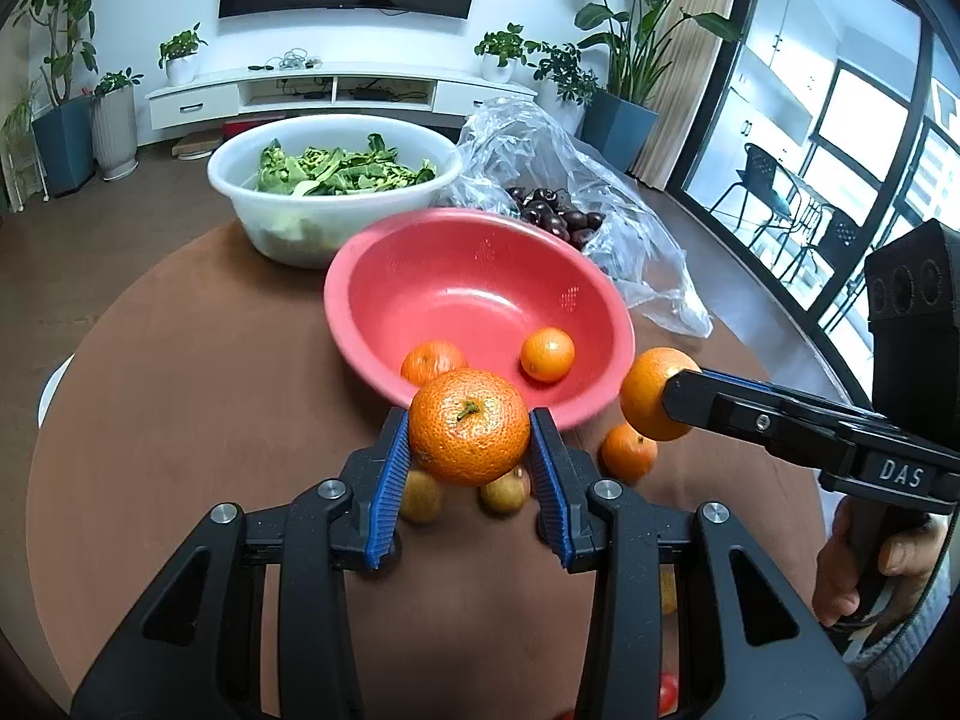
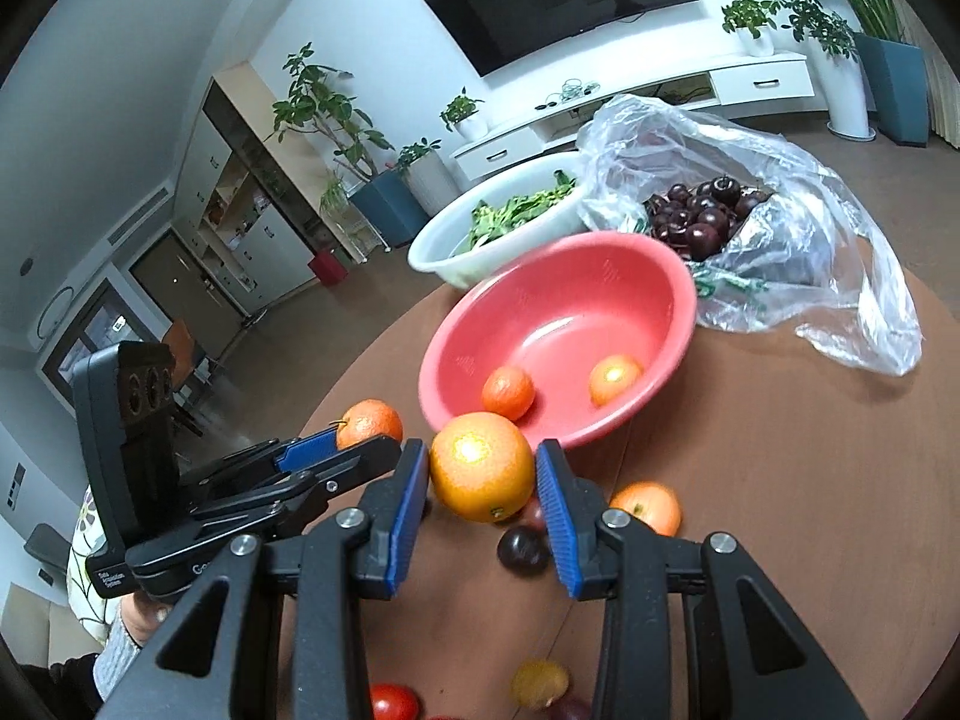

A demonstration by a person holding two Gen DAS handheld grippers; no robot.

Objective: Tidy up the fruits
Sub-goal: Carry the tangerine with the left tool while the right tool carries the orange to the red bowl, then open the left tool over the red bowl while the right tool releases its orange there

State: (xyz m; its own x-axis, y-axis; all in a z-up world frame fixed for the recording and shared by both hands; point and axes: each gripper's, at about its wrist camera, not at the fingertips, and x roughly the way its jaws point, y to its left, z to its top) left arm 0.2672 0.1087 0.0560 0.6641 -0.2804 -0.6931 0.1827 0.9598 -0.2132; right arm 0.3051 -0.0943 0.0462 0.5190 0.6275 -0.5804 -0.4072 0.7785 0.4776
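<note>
Two mandarins carried toward the red bowl, one in each gripper

The brown round table (image 1: 210, 420) bears a white basin of greens (image 1: 333, 192), a clear plastic bag of dark cherries (image 2: 780, 210) and the red plastic bowl (image 1: 480, 300), which already holds two mandarins (image 1: 546, 354); the left gripper (image 1: 470, 450) is clamped on a rough-skinned mandarin (image 1: 468, 435) just short of the bowl's near rim, and the right gripper (image 2: 483, 480) squeezes a smoother mandarin (image 2: 482, 466) close beside it. Judged risks: the two grippers could knock together at the rim, a round fruit could slip from the ribbed pads, or a drop could bounce out among the loose fruit below. Readable writing: "DAS" on the right gripper's body in the left view; the small label on the left gripper is too blurred to read
</note>
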